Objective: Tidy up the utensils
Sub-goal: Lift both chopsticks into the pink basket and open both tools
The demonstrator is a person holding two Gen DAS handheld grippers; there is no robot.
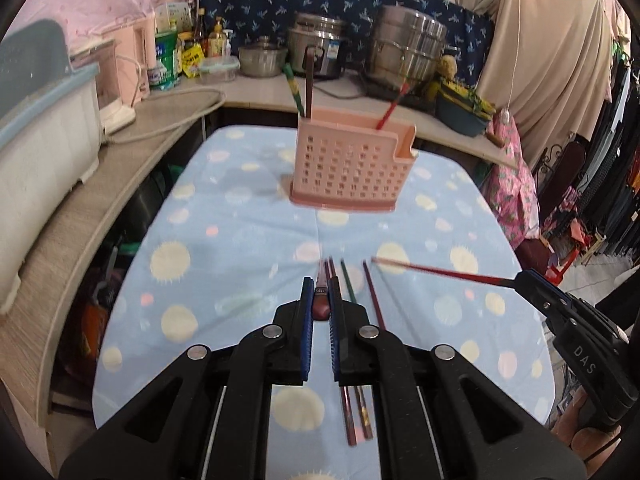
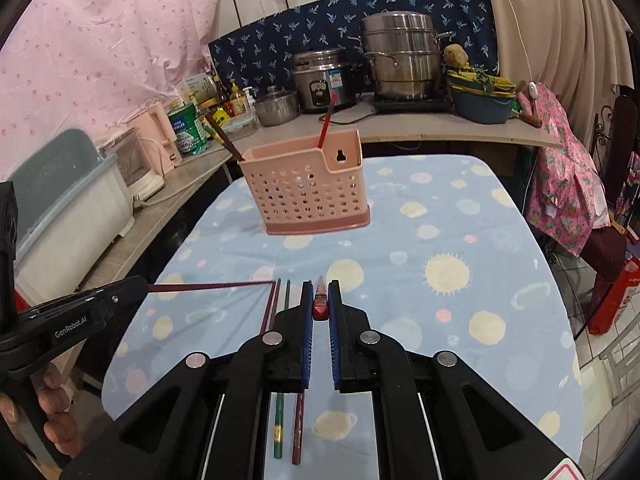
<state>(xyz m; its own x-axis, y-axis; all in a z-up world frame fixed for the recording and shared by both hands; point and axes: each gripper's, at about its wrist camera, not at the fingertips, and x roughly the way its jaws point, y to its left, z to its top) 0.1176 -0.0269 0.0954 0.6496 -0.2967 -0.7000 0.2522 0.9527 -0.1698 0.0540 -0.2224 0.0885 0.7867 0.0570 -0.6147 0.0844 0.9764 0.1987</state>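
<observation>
A pink perforated utensil holder stands on the table ahead, also in the right wrist view. It holds a green chopstick, a brown one and a red one. My left gripper is shut on a dark red chopstick; it also shows in the right wrist view with the chopstick sticking out. My right gripper is shut on a red chopstick, seen from the left wrist with its stick. Loose chopsticks lie on the cloth below.
The table wears a blue dotted cloth. A counter behind carries a rice cooker, a steel steamer pot, bottles, a blue basin and a white dish rack at left. A chair with pink cloth stands right.
</observation>
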